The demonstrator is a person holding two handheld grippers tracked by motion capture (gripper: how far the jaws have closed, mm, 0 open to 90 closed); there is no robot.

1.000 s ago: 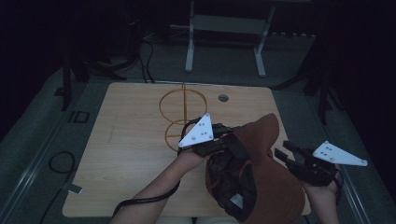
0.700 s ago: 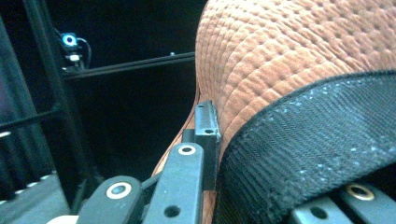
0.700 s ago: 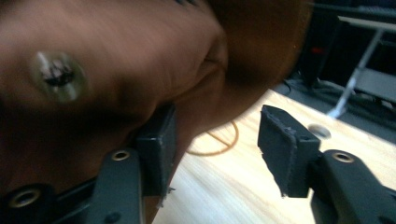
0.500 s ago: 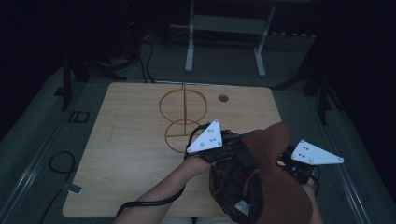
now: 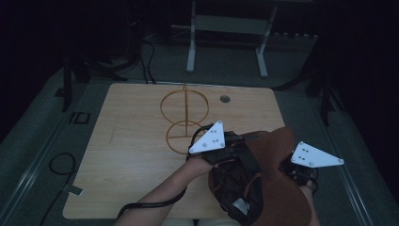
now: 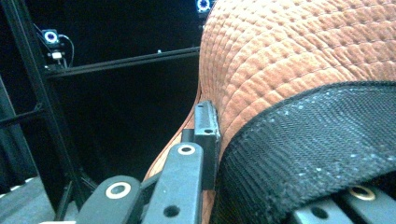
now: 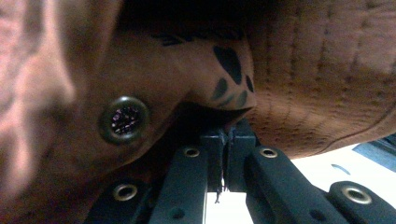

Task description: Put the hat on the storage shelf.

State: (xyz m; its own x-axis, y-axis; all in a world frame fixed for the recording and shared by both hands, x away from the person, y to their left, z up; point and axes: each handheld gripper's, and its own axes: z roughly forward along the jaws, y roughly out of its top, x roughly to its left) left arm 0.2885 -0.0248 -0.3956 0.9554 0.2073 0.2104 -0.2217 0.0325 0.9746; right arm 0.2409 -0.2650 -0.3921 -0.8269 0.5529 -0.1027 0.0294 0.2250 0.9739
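Left hand-held gripper (image 5: pixel 244 141): jaws clamp the hat's edge and black inner band.
Right hand-held gripper (image 7: pixel 227 135): jaws pinch together on a fold of the hat's brim.
Hat (image 5: pixel 277 183): rust-brown, quilted, stretched between both hand-held grippers above the surface's near right corner.
Wire stand (image 5: pixel 184 117): two hoops on a post, just beyond the left hand-held gripper.
Surface (image 5: pixel 131 155): pale wood, with a round hole (image 5: pixel 225 99) farther back.
Room: dark; cables (image 5: pixel 59 165) lie on the floor left of the surface, a metal frame (image 5: pixel 226 42) stands behind it.

Wire stand (image 5: pixel 184 117) on wooden table (image 5: pixel 127 155)
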